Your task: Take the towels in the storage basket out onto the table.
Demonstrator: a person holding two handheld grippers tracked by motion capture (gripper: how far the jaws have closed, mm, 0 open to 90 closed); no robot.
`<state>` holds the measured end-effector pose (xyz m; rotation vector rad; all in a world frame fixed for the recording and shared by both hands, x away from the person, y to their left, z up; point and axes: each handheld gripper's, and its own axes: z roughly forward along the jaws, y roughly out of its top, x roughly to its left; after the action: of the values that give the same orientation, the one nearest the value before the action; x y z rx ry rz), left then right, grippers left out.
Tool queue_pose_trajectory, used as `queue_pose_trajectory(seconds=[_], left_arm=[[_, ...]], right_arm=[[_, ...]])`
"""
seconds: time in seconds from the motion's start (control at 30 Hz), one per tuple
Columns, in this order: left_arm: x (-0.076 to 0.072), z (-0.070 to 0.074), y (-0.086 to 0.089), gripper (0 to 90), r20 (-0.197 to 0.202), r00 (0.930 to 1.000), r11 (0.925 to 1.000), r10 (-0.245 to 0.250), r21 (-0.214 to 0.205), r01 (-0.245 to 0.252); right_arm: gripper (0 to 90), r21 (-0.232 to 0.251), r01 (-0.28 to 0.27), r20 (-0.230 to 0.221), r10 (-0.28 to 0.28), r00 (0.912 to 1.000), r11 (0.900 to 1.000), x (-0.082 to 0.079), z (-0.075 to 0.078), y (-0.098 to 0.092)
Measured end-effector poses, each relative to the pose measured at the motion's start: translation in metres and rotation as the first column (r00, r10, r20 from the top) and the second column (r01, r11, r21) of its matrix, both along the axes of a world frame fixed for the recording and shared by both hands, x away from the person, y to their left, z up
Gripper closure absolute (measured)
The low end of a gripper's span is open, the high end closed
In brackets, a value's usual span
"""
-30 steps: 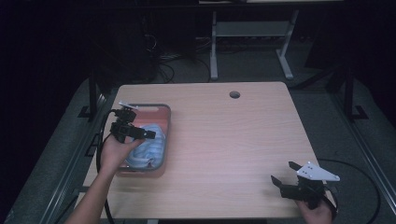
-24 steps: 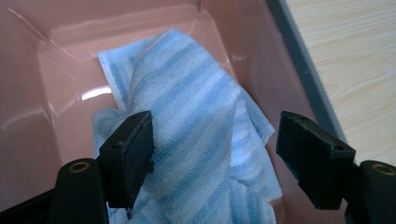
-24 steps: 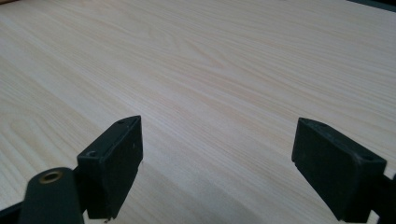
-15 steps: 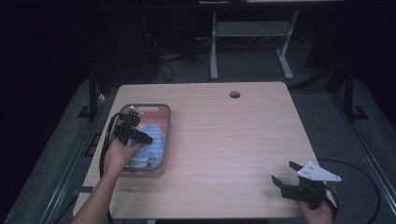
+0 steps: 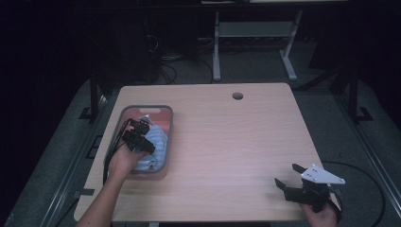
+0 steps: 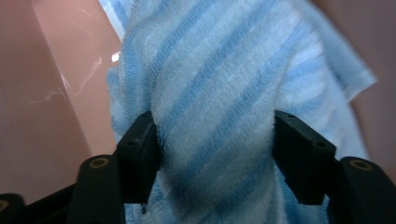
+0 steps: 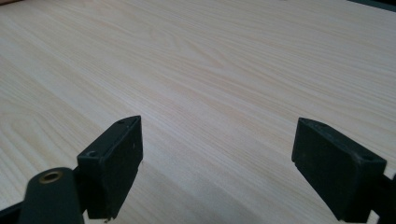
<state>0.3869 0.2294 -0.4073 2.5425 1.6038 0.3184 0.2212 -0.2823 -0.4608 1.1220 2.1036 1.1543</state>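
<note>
A blue-and-white striped towel (image 5: 158,143) lies bunched in a grey-rimmed tray (image 5: 124,113) with a pinkish inside, at the table's left. My left gripper (image 5: 143,141) points down into the tray. In the left gripper view the towel (image 6: 219,70) bulges between the jaws of my left gripper (image 6: 215,140), and both pads press into the cloth. These jaws have just been closing on the fold. My right gripper (image 5: 286,173) rests near the table's front right corner, open, with bare wood between its jaws (image 7: 217,154).
The light wooden table (image 5: 236,137) has a round cable hole (image 5: 238,96) near its far edge. A cable trails from the left gripper over the tray's near left rim. Metal desk legs and cables stand on the dark floor behind.
My left hand has sunk into the tray and its jaws have drawn closer together around the towel. The right gripper has stayed where it was.
</note>
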Motion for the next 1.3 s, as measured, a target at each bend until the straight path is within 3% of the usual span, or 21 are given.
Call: queue_pose_trajectory(seconds=[0.1,0.2,0.4,0.63,0.83,1.03,1.1,1.17,1.27,1.3], left_arm=[[0.002,-0.005,-0.003,37.1,-0.015,0.9999,0.9999,0.006,0.009,-0.006],[0.005,-0.006,-0.009,42.7,-0.028,0.9995,0.998,-0.014,0.062,0.016],[0.006,-0.011,-0.013,51.1,-0.029,0.9992,0.9949,-0.026,0.096,0.029],[0.005,-0.009,-0.011,56.9,-0.027,0.9993,0.9965,-0.027,0.078,0.029],[0.003,-0.003,0.002,65.2,-0.019,0.9994,0.9994,-0.028,-0.019,0.028],[-0.005,0.004,0.017,67.7,-0.002,0.9998,0.9949,-0.019,-0.099,0.018],[-0.007,0.008,0.023,67.7,0.009,0.9999,0.9891,-0.007,-0.147,0.008],[-0.012,0.013,0.027,67.7,0.027,0.9996,0.9787,0.0,-0.205,0.005],[-0.019,0.023,0.035,67.7,0.057,0.9982,0.9564,0.016,-0.292,0.001],[-0.02,0.025,0.037,67.7,0.063,0.9978,0.9522,0.017,-0.305,0.003]], right_arm=[[16.0,0.002,0.002,0.001,-0.002,1.0,1.0,0.0,0.0,0.0],[15.9,0.001,0.002,0.0,-0.002,1.0,1.0,0.0,-0.001,0.001],[16.0,0.004,0.001,0.004,-0.001,1.0,1.0,-0.001,0.0,0.0],[16.0,0.008,0.006,0.007,-0.006,1.0,0.9999,-0.001,0.0,-0.002],[16.0,0.001,0.004,0.0,-0.004,1.0,1.0,0.001,0.0,0.0],[16.0,-0.009,0.001,0.0,-0.001,1.0,1.0,0.001,-0.001,0.001],[16.0,-0.006,0.005,0.001,-0.005,1.0,1.0,0.001,0.0,0.0],[16.0,-0.004,0.008,0.004,-0.008,1.0,1.0,0.0,0.001,-0.001],[16.0,0.0,0.015,0.004,-0.015,0.9999,0.9999,0.001,0.001,-0.003],[16.0,0.0,0.015,0.004,-0.015,0.9999,0.9999,0.001,0.001,-0.003]])
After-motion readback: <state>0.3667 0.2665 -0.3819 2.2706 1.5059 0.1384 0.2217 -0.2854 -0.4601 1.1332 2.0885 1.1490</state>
